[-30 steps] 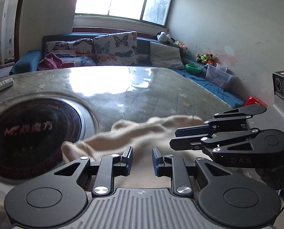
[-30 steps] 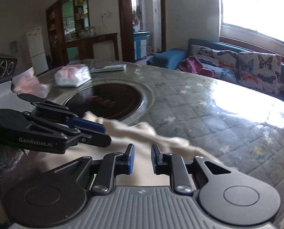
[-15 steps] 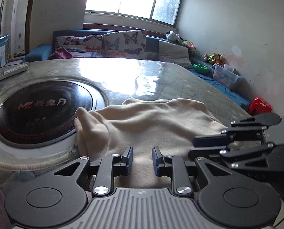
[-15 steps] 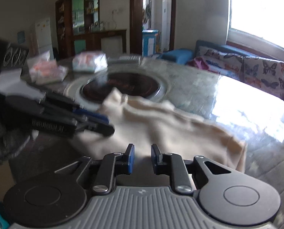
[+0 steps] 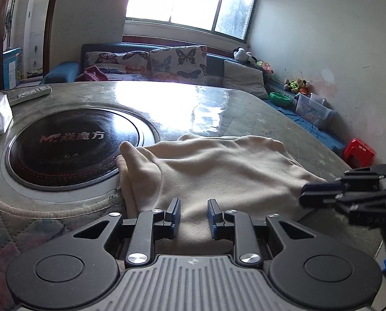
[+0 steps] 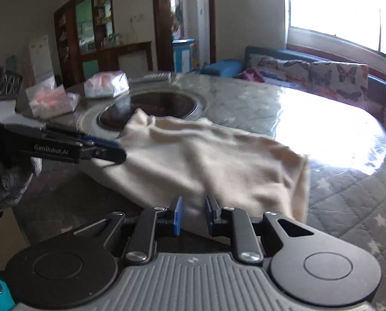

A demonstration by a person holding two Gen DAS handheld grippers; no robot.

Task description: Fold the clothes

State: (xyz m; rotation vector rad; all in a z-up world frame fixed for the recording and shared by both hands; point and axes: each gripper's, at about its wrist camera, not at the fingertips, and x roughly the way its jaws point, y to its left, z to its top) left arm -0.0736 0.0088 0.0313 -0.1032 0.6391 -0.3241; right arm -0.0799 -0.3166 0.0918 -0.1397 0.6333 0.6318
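A cream fleece garment [image 5: 219, 171] lies spread flat on the round table, also in the right wrist view [image 6: 206, 160]. My left gripper [image 5: 193, 216] is open just above the garment's near edge, holding nothing. My right gripper [image 6: 193, 216] is open at the garment's near edge on the other side, holding nothing. Each gripper shows in the other's view: the right one [image 5: 320, 191] at the garment's right corner, the left one [image 6: 110, 150] over its left edge.
A black induction hob [image 5: 71, 145] is set in the table [image 5: 257, 114] centre, touching the garment's left fold. Tissue packs [image 6: 106, 84] and a remote [image 5: 29, 94] lie at the far side. A sofa with butterfly cushions [image 5: 177, 62] stands behind.
The garment went from a bunched heap to lying spread flat. Both grippers pulled back toward the near edge and now sit apart, one at each side of it.
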